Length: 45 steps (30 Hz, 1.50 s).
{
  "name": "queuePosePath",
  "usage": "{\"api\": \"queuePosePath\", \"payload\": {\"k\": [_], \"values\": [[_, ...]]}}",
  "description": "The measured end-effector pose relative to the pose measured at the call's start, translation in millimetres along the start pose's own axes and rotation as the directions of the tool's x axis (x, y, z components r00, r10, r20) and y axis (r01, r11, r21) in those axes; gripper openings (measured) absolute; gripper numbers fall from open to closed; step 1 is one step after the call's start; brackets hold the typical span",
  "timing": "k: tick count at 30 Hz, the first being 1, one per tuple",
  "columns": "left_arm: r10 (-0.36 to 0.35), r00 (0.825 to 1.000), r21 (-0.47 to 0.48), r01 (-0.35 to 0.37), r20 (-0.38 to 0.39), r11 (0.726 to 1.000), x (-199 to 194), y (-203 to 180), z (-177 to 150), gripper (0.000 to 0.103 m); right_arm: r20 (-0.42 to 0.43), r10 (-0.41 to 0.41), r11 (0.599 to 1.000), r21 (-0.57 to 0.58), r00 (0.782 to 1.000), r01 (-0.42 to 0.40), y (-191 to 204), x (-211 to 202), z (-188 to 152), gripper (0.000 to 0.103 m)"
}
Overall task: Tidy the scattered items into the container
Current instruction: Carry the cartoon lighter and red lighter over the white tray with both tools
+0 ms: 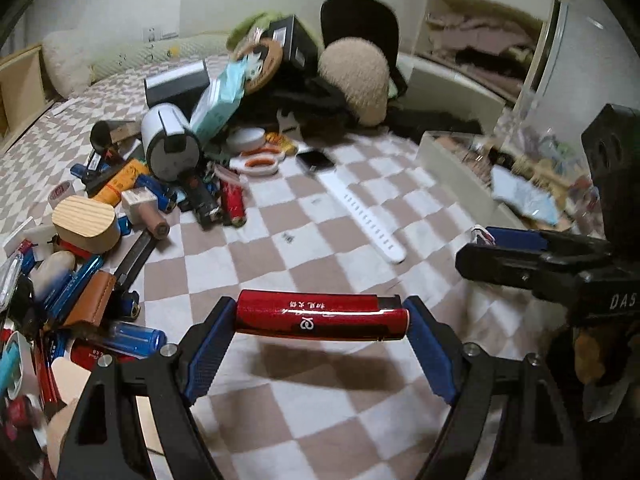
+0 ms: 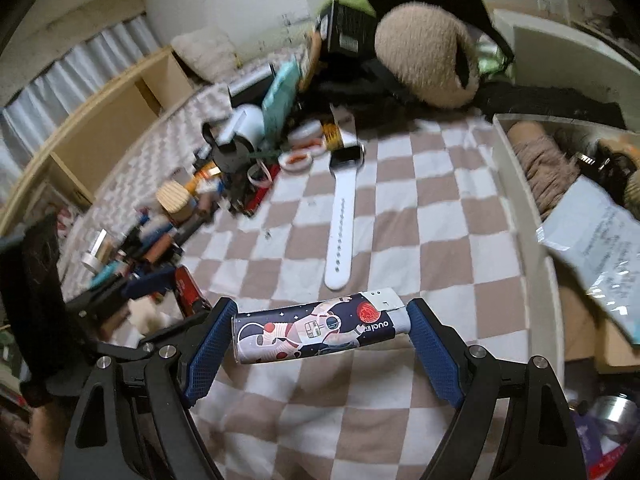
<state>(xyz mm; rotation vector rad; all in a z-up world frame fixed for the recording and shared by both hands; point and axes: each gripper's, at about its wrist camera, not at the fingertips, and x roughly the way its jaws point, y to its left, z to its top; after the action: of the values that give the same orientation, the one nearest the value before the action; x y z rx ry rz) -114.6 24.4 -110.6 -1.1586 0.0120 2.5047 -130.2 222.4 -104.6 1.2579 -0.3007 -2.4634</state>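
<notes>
Two hand-held grippers over a checkered cloth [image 1: 304,248], each carrying one lighter crosswise. The left gripper [image 1: 320,320] is closed on a red lighter [image 1: 320,318], whose ends press against the two blue pads [image 1: 208,348]; the lighter's long axis runs from pad to pad, square to the direction in which the fingers point, and its shadow on the cloth below suggests that it is held clear of the surface. The right gripper [image 2: 320,328] is likewise closed end-to-end on an astronaut-print lighter [image 2: 320,328], metal cap toward the right pad, axis slightly tilted. The white container [image 2: 516,184], already holding a brown knitted item [image 2: 540,168] and a paper packet [image 2: 592,236], lies ahead and to the right of both grippers; in the left wrist view its near wall [image 1: 456,172] stands beyond the right gripper [image 1: 480,250], so the right hand is judged the nearer to it. The coming move therefore appears to be a carry rightward and forward over the rim, right hand first. A white watch [image 1: 360,208] lies alone on the cloth between the grippers and the heap of scattered items [image 1: 120,200] at left, still untidied.
</notes>
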Motion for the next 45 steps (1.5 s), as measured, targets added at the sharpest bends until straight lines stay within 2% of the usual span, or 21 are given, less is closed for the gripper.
{"api": "queuePosePath", "payload": {"k": [5,10,14,17,20,26,31,39,45], "values": [[-0.016,0.995,-0.011,0.018,0.098,1.0,-24.8,-18.7,11.3,0.084,0.106,0.017,1.0,0.007,0.994,-0.018,-5.9,-45.0,11.0,0.086],[-0.064,0.985,0.013,0.063,0.16,0.998,-40.1,-45.5,26.2,0.084,0.175,-0.031,0.999,0.021,0.984,0.028,-27.9,-92.0,23.1,0.086],[-0.118,0.98,0.049,0.112,0.162,0.993,-39.7,-73.0,32.0,0.084,0.217,-0.108,0.994,0.023,0.97,0.105,-49.4,-131.2,30.6,0.086],[-0.184,0.973,0.083,0.174,0.138,0.981,-33.2,-99.4,34.0,0.084,0.226,-0.192,0.981,0.034,0.955,0.189,-69.4,-155.8,31.8,0.086],[-0.262,0.96,0.109,0.251,0.099,0.962,-23.4,-127.8,34.2,0.084,0.221,-0.242,0.97,0.05,0.945,0.237,-89.3,-171.1,28.9,0.086],[-0.344,0.938,0.157,0.333,0.051,0.93,-9.7,-177.9,36.5,0.084,0.18,-0.292,0.954,0.115,0.939,0.275,-128.3,-174.3,17.1,0.086],[-0.378,0.926,0.163,0.37,0.018,0.915,-0.1,-206.0,39.9,0.084,0.132,-0.308,0.946,0.148,0.942,0.289,-151.7,-164.4,6.9,0.086],[-0.403,0.914,0.136,0.405,-0.043,0.904,15.7,-235.4,42.8,0.084,0.061,-0.328,0.936,0.158,0.943,0.315,-174.5,-147.3,-5.4,0.086],[-0.449,0.887,0.117,0.46,-0.108,0.88,25.1,-255.1,40.4,0.084,0.003,-0.337,0.929,0.165,0.942,0.332,-187.9,-133.3,-11.3,0.086]]}}
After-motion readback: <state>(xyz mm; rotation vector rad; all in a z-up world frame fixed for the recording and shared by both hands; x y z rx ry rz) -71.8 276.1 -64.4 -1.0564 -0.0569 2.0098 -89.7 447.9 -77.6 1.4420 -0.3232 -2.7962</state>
